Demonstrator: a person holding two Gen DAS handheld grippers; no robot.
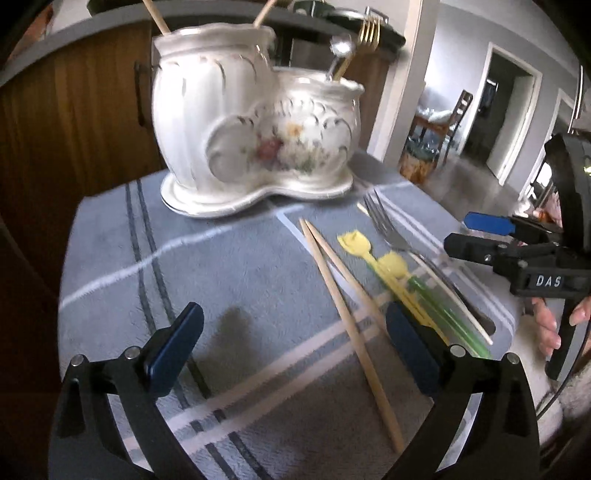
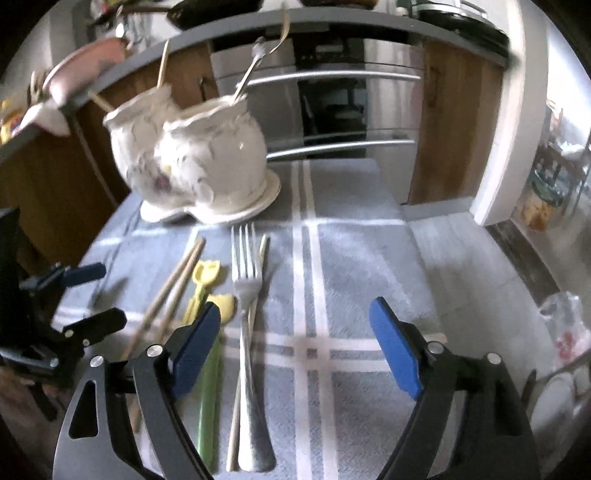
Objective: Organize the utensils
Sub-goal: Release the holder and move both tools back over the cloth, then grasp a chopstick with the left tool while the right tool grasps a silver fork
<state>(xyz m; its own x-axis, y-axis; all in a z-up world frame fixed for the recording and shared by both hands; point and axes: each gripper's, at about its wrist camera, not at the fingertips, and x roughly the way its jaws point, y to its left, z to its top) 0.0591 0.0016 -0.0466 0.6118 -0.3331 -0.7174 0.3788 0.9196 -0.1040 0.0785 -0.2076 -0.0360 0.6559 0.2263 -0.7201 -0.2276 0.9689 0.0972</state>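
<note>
Worktop (image 2: pixel 369 258): covered by a grey-blue cloth with white and dark crossing stripes.

Holder: white glazed ceramic double-pot utensil holder with a floral motif (image 1: pixel 255 125) (image 2: pixel 192 158), on its own scalloped base near the far edge of the worktop. The taller pot holds wooden sticks; the lower pot holds a silver spoon (image 1: pixel 340 51) and a gold fork (image 1: pixel 369 29).

Loose items, lying side by side on the cloth in front of the holder:
- pair of pale wooden chopsticks (image 1: pixel 343 306) (image 2: pixel 166 291), tips touching at the far end;
- two yellow plastic picks with moulded heads (image 1: pixel 373 254) (image 2: pixel 207 284);
- green translucent stick (image 1: pixel 447 314) (image 2: pixel 208 391);
- silver metal fork (image 1: pixel 391 229) (image 2: pixel 245 295), tines toward the holder, lying over a single pale chopstick (image 2: pixel 258 277).

Left claw (image 1: pixel 291 343): blue-padded fingers spread wide, holding nothing, hovering above the cloth with the chopstick pair between the fingers.

Right claw (image 2: pixel 295 343) (image 1: pixel 476 236): fingers spread wide, holding nothing, above the fork's handle and the striped cloth.
</note>
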